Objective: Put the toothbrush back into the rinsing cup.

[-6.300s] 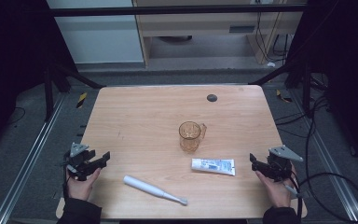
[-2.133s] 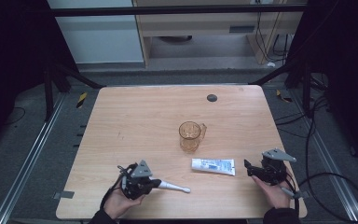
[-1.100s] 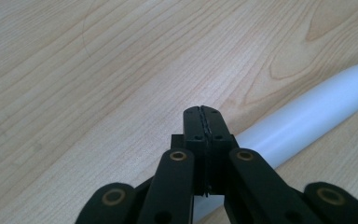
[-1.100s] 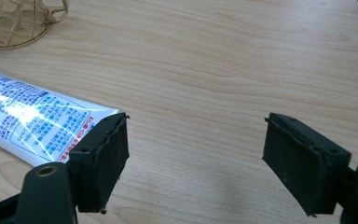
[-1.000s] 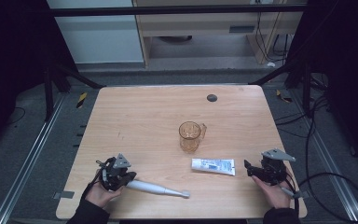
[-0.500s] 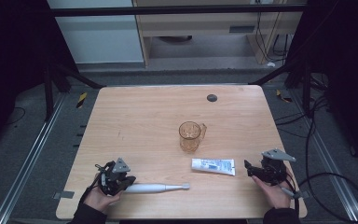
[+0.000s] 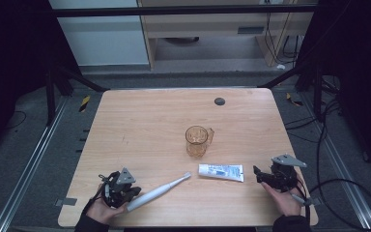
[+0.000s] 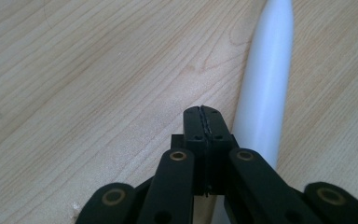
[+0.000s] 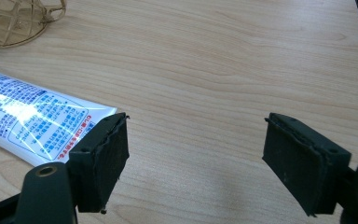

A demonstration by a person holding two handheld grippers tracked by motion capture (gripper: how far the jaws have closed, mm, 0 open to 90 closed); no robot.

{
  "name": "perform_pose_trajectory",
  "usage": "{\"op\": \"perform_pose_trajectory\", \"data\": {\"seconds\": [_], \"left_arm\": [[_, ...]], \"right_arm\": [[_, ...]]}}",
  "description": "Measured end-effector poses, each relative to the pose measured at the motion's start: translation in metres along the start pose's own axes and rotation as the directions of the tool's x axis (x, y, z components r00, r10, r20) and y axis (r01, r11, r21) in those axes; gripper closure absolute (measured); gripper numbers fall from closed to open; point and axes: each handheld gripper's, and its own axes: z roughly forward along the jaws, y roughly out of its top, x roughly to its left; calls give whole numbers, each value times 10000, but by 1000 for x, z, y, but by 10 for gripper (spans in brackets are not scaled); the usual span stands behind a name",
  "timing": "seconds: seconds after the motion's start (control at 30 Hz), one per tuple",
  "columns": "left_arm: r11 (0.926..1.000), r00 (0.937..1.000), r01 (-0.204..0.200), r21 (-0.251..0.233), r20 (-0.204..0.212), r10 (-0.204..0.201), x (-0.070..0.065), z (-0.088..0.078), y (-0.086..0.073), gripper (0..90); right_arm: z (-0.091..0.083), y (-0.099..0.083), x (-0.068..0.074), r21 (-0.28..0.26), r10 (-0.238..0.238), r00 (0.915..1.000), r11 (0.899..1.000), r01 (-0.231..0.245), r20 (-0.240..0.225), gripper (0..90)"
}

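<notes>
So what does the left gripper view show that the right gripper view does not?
Left gripper view: shut black jaws of the left gripper beside, not around, the white plastic toothbrush handle.
Right gripper view: wide-open jaws of the right gripper, the white and blue toothpaste tube, the amber plastic cup.
Both: the light wooden table.

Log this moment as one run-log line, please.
left gripper: jaws shut, beside toothbrush | right gripper: jaws open, empty, near toothpaste tube | cup: upright, mid-table
</notes>
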Motion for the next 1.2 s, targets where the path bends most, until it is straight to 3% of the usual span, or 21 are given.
{"op": "perform_pose_trajectory", "data": {"seconds": [0.1,0.23,0.3,0.33,0.4,0.5,0.57,0.67,0.73,0.87,1.0,1.2], "left_arm": [[9998,9999,111,-193,-93,-113,2,-1,0,892],[9986,9994,274,-456,-206,-284,6,-4,2,817],[9961,9973,404,-782,-581,-450,10,-7,5,729],[9961,9973,404,-782,-581,-450,10,-7,5,704],[9915,9937,637,-1132,-843,-734,14,-11,8,688],[9871,9903,920,-1313,-915,-1045,18,-14,12,629],[9862,9873,847,-1425,-1212,-1023,19,-15,14,591],[9872,9879,827,-1365,-1189,-992,19,-14,19,589],[9851,9862,1022,-1386,-1153,-1186,19,-13,23,524],[9837,9845,1027,-1476,-1265,-1217,18,-16,31,440],[9816,9868,1115,-1548,-994,-1277,19,-18,36,405],[9853,9939,772,-1525,-659,-881,12,-19,46,355]], "right_arm": [[0,0,0,-2,2,10000,10000,-2,7,223],[0,0,0,8,-4,10000,10000,4,1,224],[0,0,0,7,-9,10000,10000,9,7,224],[0,0,0,7,-9,10000,10000,9,7,224],[0,0,0,37,74,10000,10000,-74,-29,223],[0,0,-1,20,42,10000,10000,-42,-21,223],[0,0,-1,19,36,10000,10000,-36,4,223],[0,0,-2,9,16,10000,10000,-16,12,223],[1,1,-2,24,23,10000,10000,-23,29,223],[1,0,-3,29,100,9999,9999,-100,19,223],[1,1,-3,43,76,10000,10000,-76,41,223],[2,1,-3,57,84,9999,9999,-84,62,223]]}}
